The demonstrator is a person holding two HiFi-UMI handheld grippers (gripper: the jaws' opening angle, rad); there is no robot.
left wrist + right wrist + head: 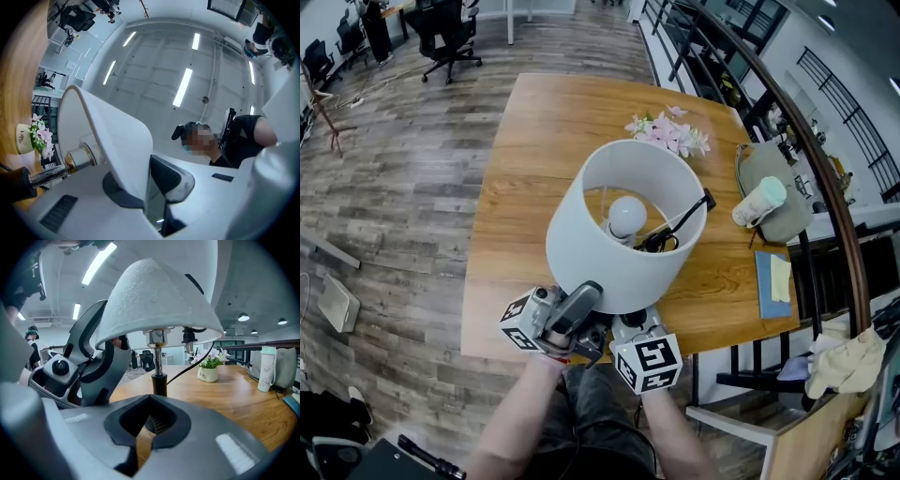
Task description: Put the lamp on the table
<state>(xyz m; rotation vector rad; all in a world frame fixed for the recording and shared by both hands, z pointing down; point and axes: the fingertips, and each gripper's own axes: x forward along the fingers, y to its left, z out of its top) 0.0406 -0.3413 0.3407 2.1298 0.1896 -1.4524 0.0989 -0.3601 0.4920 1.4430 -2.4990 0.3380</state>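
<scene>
Head view: lamp [602,264] upright over near edge of table [534,141]. The left gripper [148,164] pinches the shade [117,140] at its lower rim. The right gripper [150,417] is closed and empty, with the stem [158,359] just ahead. Shade looks light and dentable, bulb [626,216] fragile; the stiff stem is probably the safer hold.

The lamp [619,253] has a white drum shade [154,301], open at the top over a round white bulb [627,216], with a black cord [684,217] and a slim metal stem [158,364] that turns black lower down. It stands roughly upright over the near edge of the wooden table [534,187], around the middle of that edge. The shade's near wall is pinched between the jaws of the left gripper [140,183], and whether the foot rests on the table cannot be told.
</scene>
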